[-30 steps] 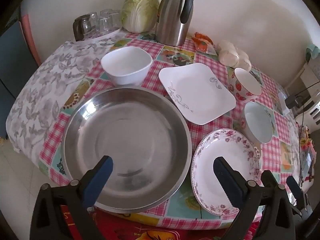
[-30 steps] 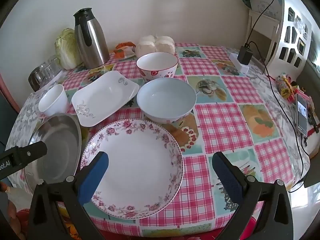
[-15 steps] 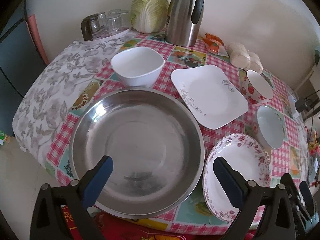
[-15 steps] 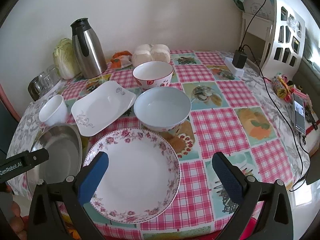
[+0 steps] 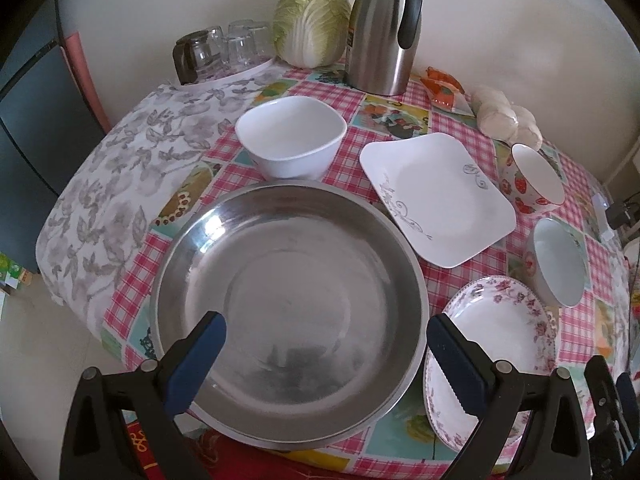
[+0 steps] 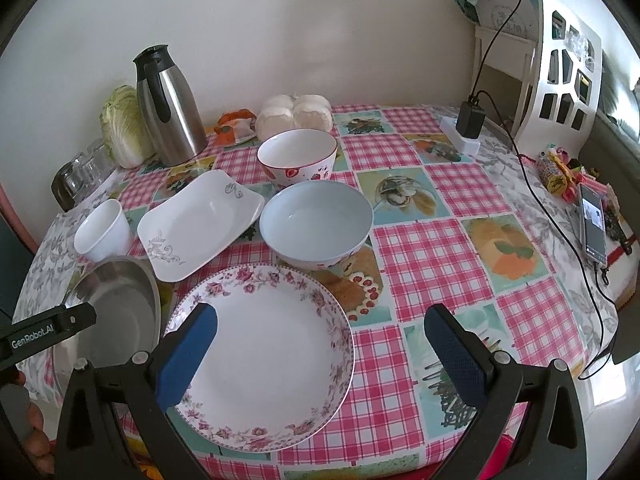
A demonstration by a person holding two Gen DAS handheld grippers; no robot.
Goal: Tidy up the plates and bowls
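Note:
A large steel basin [image 5: 288, 312] sits at the table's near edge; my left gripper [image 5: 324, 348] hangs open above its near rim, empty. A floral round plate [image 6: 264, 356] lies to its right; my right gripper [image 6: 320, 344] is open above its near side, empty. Behind them lie a white square plate [image 5: 436, 196], a white square bowl [image 5: 292, 136], a pale blue bowl [image 6: 316, 224] and a strawberry-patterned bowl [image 6: 298, 158].
At the back stand a steel thermos jug [image 5: 384, 24], a cabbage [image 5: 312, 20], glasses on a tray [image 5: 224, 52] and steamed buns [image 6: 294, 116]. A charger with cable [image 6: 470, 120], a phone [image 6: 592, 220] and a white shelf [image 6: 560, 64] are at the right.
Both grippers have drawn back and risen a little from the table. The left view has shifted so the basin sits more central. The dishes have not moved.

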